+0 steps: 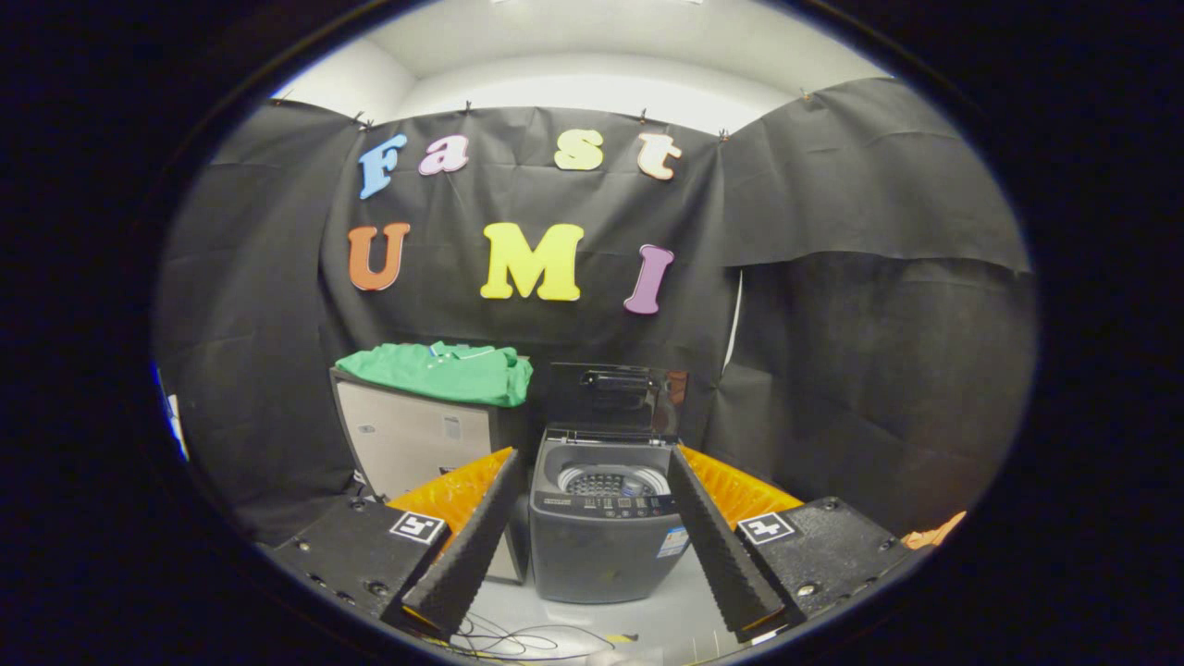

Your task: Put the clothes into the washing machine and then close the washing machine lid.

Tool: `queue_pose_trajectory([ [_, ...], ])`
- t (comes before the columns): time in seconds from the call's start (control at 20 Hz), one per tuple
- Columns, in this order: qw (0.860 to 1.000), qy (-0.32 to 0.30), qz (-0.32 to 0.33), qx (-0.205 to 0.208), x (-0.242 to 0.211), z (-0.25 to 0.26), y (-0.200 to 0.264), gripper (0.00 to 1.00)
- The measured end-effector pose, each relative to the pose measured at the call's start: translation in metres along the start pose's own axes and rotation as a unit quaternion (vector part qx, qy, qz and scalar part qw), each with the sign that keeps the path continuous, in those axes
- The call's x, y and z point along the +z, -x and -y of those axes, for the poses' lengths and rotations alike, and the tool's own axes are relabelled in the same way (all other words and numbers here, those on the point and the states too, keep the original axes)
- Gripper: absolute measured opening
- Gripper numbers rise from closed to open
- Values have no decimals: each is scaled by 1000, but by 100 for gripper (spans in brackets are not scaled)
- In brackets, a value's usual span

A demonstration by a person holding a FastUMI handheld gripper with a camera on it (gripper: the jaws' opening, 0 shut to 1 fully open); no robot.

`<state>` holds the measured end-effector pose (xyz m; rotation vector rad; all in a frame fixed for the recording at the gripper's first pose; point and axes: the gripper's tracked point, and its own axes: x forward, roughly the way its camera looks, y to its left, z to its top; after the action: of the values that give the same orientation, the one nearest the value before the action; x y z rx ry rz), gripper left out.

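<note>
A small dark grey top-loading washing machine (603,527) stands on the floor straight ahead, between and beyond my fingers. Its lid (615,398) is raised upright at the back, and the round drum (612,481) shows inside. A folded green shirt (442,372) lies on top of a pale box-like cabinet (412,439) just left of the machine. My gripper (597,615) is open, its fingers spread wide on either side of the machine with nothing between them, still well short of the shirt.
Black cloth walls close the booth behind and on both sides. Loose cables (504,638) lie on the pale floor just below the fingers. An orange scrap (934,534) shows low on the right.
</note>
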<state>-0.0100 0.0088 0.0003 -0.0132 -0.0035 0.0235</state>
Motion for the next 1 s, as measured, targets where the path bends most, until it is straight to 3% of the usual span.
queue_pose_trajectory([
  [0.5,1000,-6,-4,-11,9,0,1,100],
  [0.75,1000,-19,10,-6,51,-9,-18,100],
  [1.0,999,-34,10,13,96,-35,-69,100],
])
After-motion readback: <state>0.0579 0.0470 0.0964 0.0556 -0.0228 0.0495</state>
